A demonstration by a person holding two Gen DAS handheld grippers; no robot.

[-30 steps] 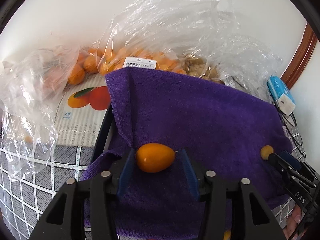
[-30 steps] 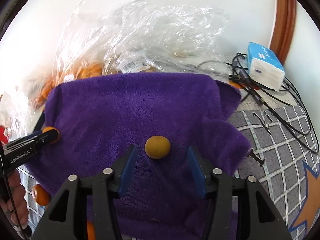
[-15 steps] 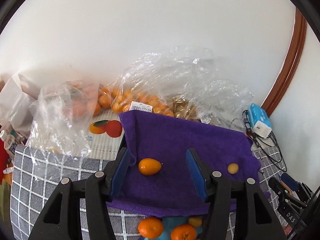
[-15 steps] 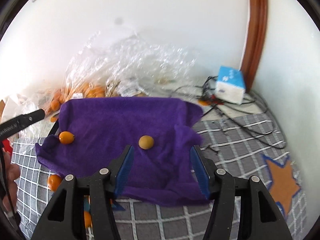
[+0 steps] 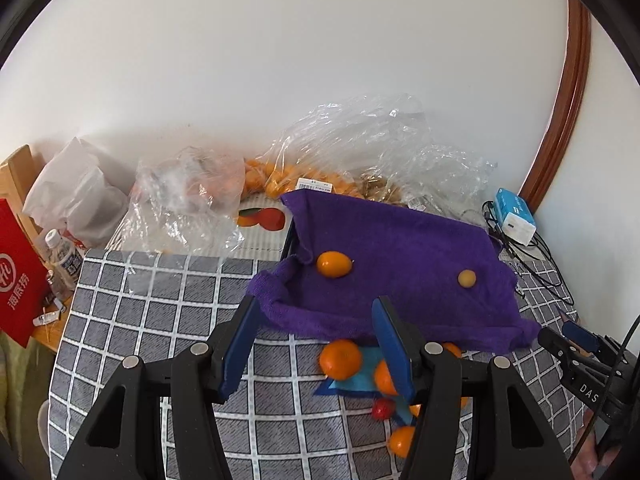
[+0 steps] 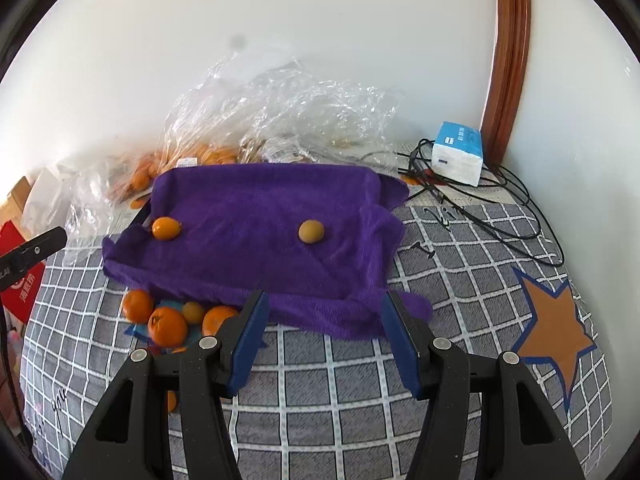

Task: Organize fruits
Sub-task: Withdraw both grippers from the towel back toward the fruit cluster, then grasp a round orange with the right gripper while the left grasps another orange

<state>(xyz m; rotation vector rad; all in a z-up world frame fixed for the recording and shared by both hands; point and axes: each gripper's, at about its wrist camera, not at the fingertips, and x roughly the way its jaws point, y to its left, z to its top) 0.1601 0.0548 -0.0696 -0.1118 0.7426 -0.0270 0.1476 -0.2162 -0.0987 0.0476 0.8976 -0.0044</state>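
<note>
A purple towel (image 5: 400,256) (image 6: 260,216) covers a raised tray on the grey checked cloth. On it lie an orange kumquat (image 5: 334,264) (image 6: 166,228) at the left and a duller yellow round fruit (image 5: 466,278) (image 6: 311,231) at the right. Several mandarins (image 5: 340,358) (image 6: 168,326) and a small red fruit (image 5: 382,408) sit on the cloth just before the towel. My left gripper (image 5: 316,344) is open and empty, held back above the loose fruits. My right gripper (image 6: 324,336) is open and empty too, short of the towel's near edge.
Clear plastic bags (image 5: 360,148) (image 6: 280,116) with oranges lie against the white wall. A blue-white tissue pack (image 5: 514,216) (image 6: 458,152) and black cables (image 6: 500,208) sit at the right. A red box (image 5: 16,280), a water bottle (image 5: 64,258) and a white bag (image 5: 76,192) stand left.
Both grippers have pulled back and up from the towel, leaving the kumquat and the yellow fruit lying on it. More of the table shows, including the loose mandarins.
</note>
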